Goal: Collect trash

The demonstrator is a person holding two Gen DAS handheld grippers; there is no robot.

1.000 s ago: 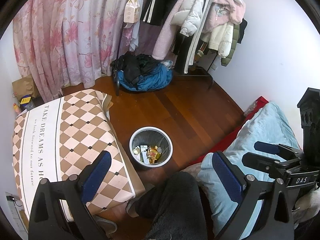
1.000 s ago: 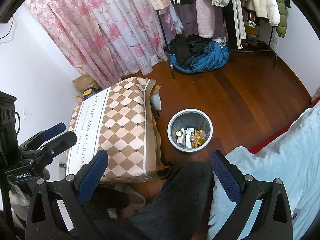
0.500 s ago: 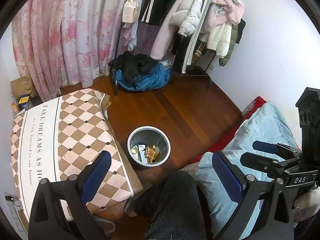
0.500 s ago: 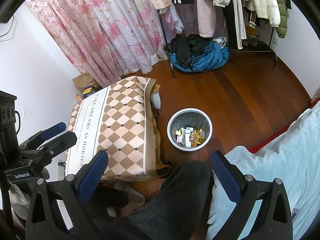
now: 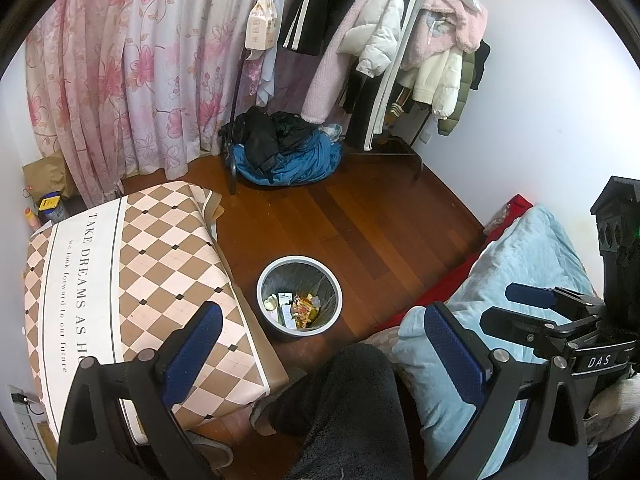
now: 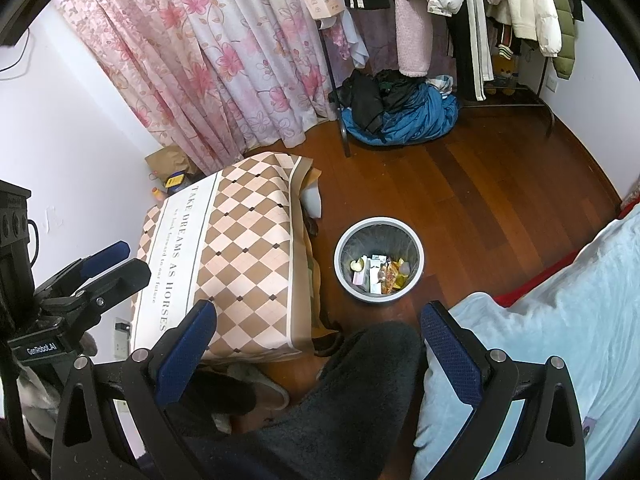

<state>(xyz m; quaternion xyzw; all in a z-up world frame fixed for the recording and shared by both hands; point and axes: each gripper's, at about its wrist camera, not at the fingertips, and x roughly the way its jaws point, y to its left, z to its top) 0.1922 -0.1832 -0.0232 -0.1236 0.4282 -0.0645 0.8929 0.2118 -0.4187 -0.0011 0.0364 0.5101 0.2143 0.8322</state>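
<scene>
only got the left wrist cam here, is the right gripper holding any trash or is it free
observer: Free. The right wrist view shows the right gripper open, with nothing between its fingers.
operator: ok, anything loose on the floor that the checkered table hides from me
observer: Yes, a pale object sits below the far corner of the checkered table, on the side facing the bin. I cannot tell what it is.
</scene>
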